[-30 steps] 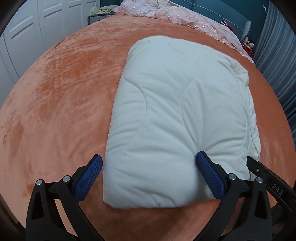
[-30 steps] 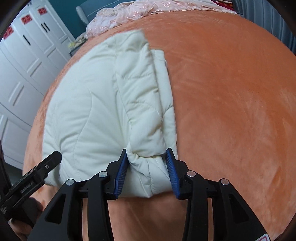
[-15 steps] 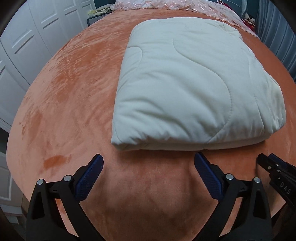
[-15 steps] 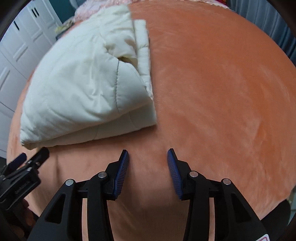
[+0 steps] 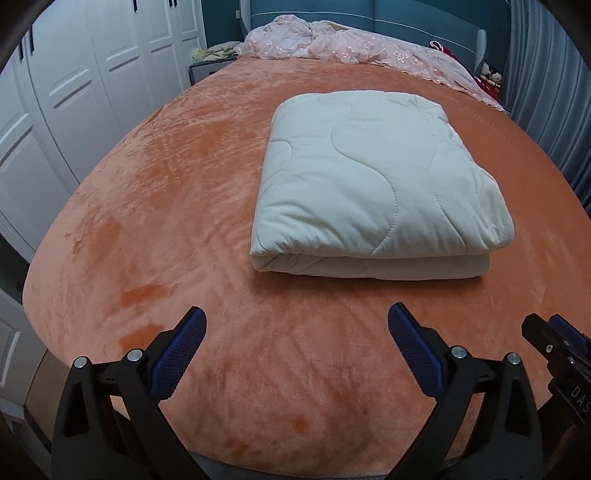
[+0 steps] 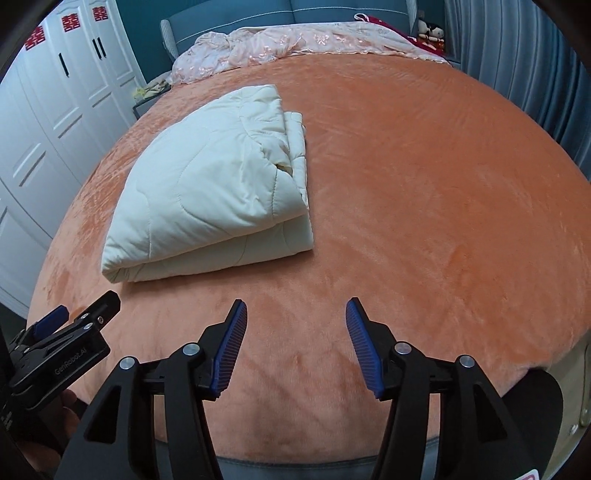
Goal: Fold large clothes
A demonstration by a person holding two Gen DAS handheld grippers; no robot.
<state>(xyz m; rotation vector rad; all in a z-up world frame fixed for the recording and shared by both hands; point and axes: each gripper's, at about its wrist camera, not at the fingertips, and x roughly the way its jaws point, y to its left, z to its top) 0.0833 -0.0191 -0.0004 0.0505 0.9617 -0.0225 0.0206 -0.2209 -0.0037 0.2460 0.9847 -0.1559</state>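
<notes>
A cream quilted garment (image 5: 373,184) lies folded in a thick rectangular stack on the orange bedspread (image 5: 166,206). It also shows in the right wrist view (image 6: 210,192), left of centre, with loose layered edges on its right side. My left gripper (image 5: 295,332) is open and empty, held above the bed's near edge, apart from the stack. My right gripper (image 6: 295,325) is open and empty, to the right of the stack's near corner. Each gripper shows at the edge of the other's view.
A pink embroidered cover (image 5: 351,48) is bunched at the head of the bed against a teal headboard (image 6: 295,14). White wardrobe doors (image 5: 74,92) stand along the left. Grey-blue curtains (image 5: 546,92) hang on the right. The bed's near edge is just below the grippers.
My right gripper has let go of the stack's near corner and opened wider. Both grippers have drawn back toward the bed's near edge, and the stack now lies farther off.
</notes>
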